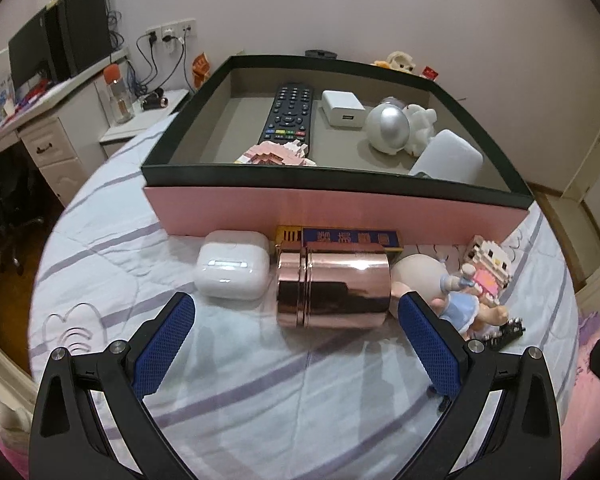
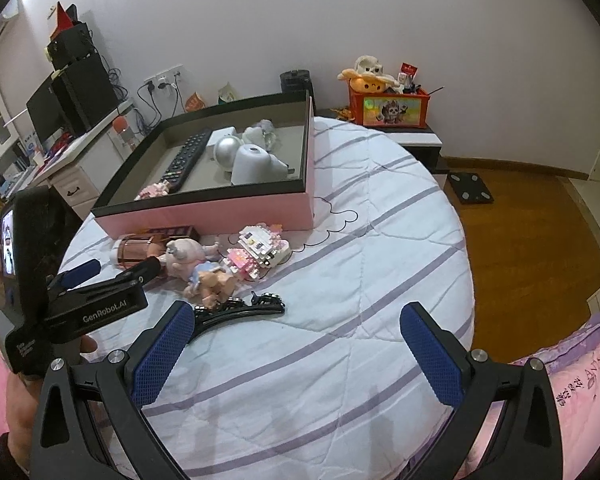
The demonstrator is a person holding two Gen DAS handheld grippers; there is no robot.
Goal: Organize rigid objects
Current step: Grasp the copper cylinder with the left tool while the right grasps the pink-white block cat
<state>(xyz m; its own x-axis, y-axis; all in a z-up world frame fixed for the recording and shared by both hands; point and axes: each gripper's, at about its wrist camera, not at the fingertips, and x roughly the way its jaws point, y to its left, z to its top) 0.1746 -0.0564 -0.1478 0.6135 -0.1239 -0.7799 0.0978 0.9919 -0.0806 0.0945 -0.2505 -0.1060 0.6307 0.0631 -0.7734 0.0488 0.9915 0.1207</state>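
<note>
- The white earbud case [image 1: 233, 270] is lying on the striped quilt [image 1: 260, 400] at about 10 o'clock from the left gripper [image 1: 296, 346], just beside the rose-gold canister [image 1: 334, 288]; it is likely to be knocked aside if the left finger is swung wide.
- The left gripper is being held wide open with nothing in it, the canister lying on its side at 12 o'clock just ahead of the pads. A smooth, shiny cylinder like this is judged prone to rolling or slipping if it is pinched off-centre.
- The pink box [image 1: 336, 210] is standing directly behind the canister, with a small flat packet [image 1: 350, 237] wedged between them; the wall may be struck if the lift is made too low.
- The doll [image 1: 458, 300] is lying at 2 o'clock, close to the right finger, and may be snagged during closing.
- The right gripper [image 2: 296, 346] is also being held wide open and empty over bare quilt, the black hair clip [image 2: 240, 310] at its 11 o'clock; collision with the left gripper is a risk if both are advanced together.
</note>
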